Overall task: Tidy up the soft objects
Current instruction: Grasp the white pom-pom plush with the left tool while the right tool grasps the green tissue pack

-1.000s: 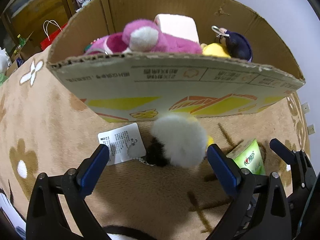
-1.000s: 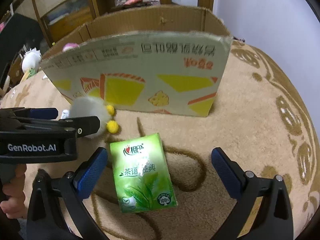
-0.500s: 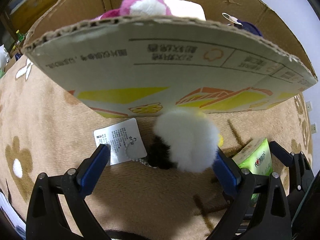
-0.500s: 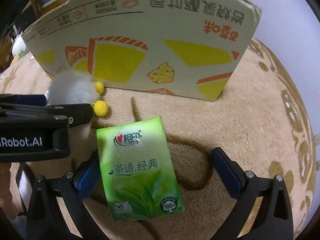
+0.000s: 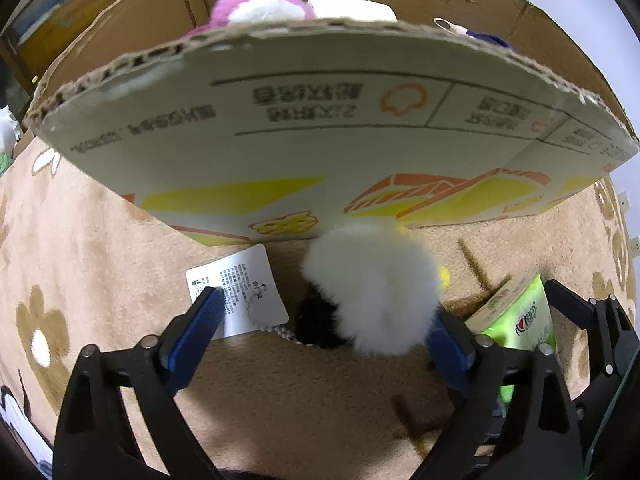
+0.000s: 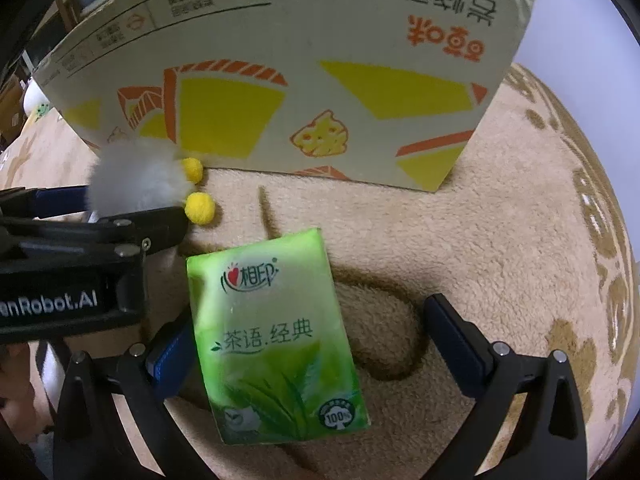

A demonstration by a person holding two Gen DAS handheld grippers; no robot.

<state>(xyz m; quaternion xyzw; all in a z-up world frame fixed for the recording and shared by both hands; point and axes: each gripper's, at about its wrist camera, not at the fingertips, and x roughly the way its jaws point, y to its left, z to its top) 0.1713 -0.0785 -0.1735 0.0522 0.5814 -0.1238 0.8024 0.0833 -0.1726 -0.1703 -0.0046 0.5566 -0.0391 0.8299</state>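
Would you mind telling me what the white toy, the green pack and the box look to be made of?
White toy: plush, long fuzzy pile with a blurred outline, matte.
Green pack: thin plastic film over something soft, probably tissues; it is glossy and wrinkled.
Box: corrugated cardboard, fluting visible along the cut top edge; the printed face looks smooth and matte.

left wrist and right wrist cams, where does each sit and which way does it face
Left wrist: sits on the left tongs, angled steeply down at the white fluffy toy, its paper tag and the cardboard box; its own blue-padded fingers show, jaws just been closing around the toy.
Right wrist: sits on the right tongs, angled down at the green tissue pack on the tan blanket; its open fingers and the left tongs' body show.
Shared: toy, tissue pack, box, blanket.
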